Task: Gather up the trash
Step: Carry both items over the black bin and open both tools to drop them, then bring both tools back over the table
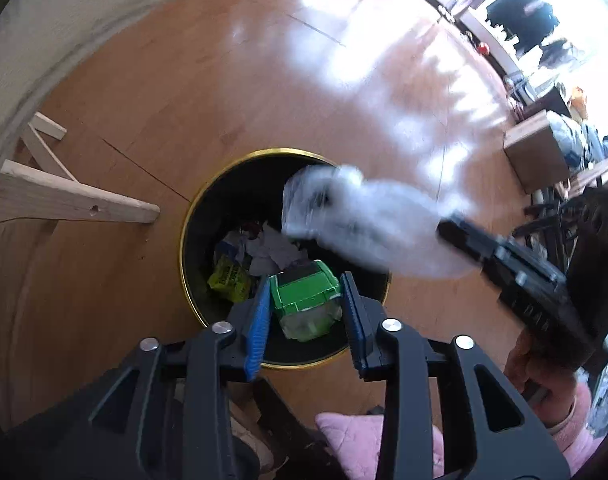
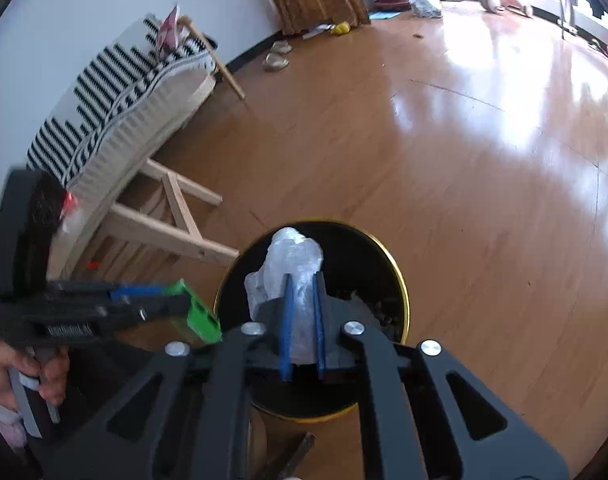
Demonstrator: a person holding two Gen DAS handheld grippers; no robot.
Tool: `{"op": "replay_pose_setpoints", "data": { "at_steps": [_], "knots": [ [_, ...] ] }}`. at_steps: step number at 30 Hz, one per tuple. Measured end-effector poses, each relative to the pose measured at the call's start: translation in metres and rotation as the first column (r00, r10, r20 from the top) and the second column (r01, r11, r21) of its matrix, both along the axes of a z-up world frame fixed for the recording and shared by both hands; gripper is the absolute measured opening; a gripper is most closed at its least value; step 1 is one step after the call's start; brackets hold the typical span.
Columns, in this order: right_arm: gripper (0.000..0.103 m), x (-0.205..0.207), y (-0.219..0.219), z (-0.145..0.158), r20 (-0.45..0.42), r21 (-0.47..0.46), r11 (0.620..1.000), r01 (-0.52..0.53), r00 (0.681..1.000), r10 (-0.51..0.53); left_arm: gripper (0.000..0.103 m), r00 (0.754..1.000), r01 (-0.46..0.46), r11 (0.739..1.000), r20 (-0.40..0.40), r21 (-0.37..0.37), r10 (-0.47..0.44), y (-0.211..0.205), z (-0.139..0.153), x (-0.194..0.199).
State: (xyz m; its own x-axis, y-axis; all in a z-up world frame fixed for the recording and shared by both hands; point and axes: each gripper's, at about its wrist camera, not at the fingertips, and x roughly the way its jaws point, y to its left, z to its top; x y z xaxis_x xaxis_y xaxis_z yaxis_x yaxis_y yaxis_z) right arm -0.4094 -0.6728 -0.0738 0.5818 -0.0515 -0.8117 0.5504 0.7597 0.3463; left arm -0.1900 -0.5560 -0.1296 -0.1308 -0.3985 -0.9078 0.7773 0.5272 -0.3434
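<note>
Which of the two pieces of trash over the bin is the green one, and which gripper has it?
The green carton, between the fingers of the left hand-held gripper. The right hand-held gripper holds crumpled clear plastic instead.

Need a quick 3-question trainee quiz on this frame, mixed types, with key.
1. True or false: the bin is empty.
2. What sits between the fingers of the right hand-held gripper? A: a green carton. B: crumpled clear plastic. C: a metal can.
3. What colour is the bin's rim?

Key: 1 false, crumpled paper and a yellow wrapper lie inside; 2 B; 3 gold.
</note>
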Motion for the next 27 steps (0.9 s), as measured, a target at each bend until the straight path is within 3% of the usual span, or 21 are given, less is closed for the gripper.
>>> {"op": "replay_pose_setpoints", "data": {
  "at_steps": [1, 2, 3, 6, 9, 12, 15, 16, 19, 20, 22, 24, 27],
  "knots": [
    [0.046, 0.002, 0.001, -0.001, -0.02, -0.006, 1.0, -0.008, 1.0, 0.008, 0.09, 1.0, -0.018, 1.0, 0.021, -0.002, 0.018, 0.001, 0.002, 0.0],
    [0.088, 0.002, 0.004, -0.003, -0.048, -0.021, 1.0, -0.023, 0.999, 0.022, 0.097, 0.999, -0.031, 0.999, 0.041, -0.008, 0.031, 0.003, 0.005, -0.001],
    [0.095, 0.001, 0.008, -0.003, -0.049, -0.043, 0.998, -0.038, 0.998, 0.036, 0.097, 0.997, -0.039, 0.999, 0.061, -0.03, 0.041, 0.005, 0.01, -0.002],
    [0.095, -0.001, 0.02, -0.003, -0.087, -0.116, 0.99, -0.085, 0.993, 0.075, 0.097, 0.997, -0.011, 0.997, 0.08, -0.076, 0.017, 0.007, 0.02, -0.006],
    [0.096, -0.002, 0.021, -0.005, -0.126, -0.169, 0.983, -0.068, 0.991, 0.047, 0.097, 0.992, -0.036, 0.989, 0.118, -0.142, 0.053, 0.016, 0.039, -0.005],
    [0.096, 0.003, 0.026, -0.012, -0.165, -0.278, 0.958, -0.066, 0.986, 0.02, 0.097, 0.977, -0.038, 0.956, 0.189, -0.291, 0.096, 0.04, 0.089, 0.002],
    [0.096, 0.022, 0.036, -0.021, -0.232, -0.292, 0.947, -0.134, 0.97, 0.065, 0.097, 0.932, -0.052, 0.923, 0.313, -0.381, 0.182, 0.085, 0.141, 0.021],
    [0.096, 0.03, 0.039, -0.019, -0.226, -0.288, 0.948, -0.136, 0.972, 0.071, 0.097, 0.916, -0.09, 0.914, 0.328, -0.395, 0.232, 0.106, 0.155, 0.034],
    [0.096, 0.069, 0.049, 0.0, -0.182, -0.324, 0.937, -0.132, 0.98, 0.075, 0.097, 0.899, -0.235, 0.887, 0.257, -0.397, 0.353, 0.172, 0.17, 0.081],
    [0.096, 0.09, 0.054, 0.013, -0.166, -0.35, 0.927, -0.135, 0.983, 0.08, 0.097, 0.88, -0.293, 0.882, 0.258, -0.369, 0.4, 0.194, 0.171, 0.097],
    [0.096, 0.135, 0.07, 0.042, -0.117, -0.382, 0.912, -0.151, 0.987, 0.114, 0.097, 0.82, -0.419, 0.844, 0.259, -0.333, 0.51, 0.248, 0.17, 0.127],
    [0.096, 0.176, 0.09, 0.065, -0.081, -0.384, 0.907, -0.174, 0.985, 0.155, 0.097, 0.732, -0.546, 0.785, 0.289, -0.294, 0.617, 0.309, 0.165, 0.154],
    [0.096, 0.249, 0.139, 0.097, -0.024, -0.343, 0.909, -0.238, 0.969, 0.245, 0.097, 0.626, -0.665, 0.699, 0.316, -0.261, 0.713, 0.372, 0.157, 0.186]
  ]
}}
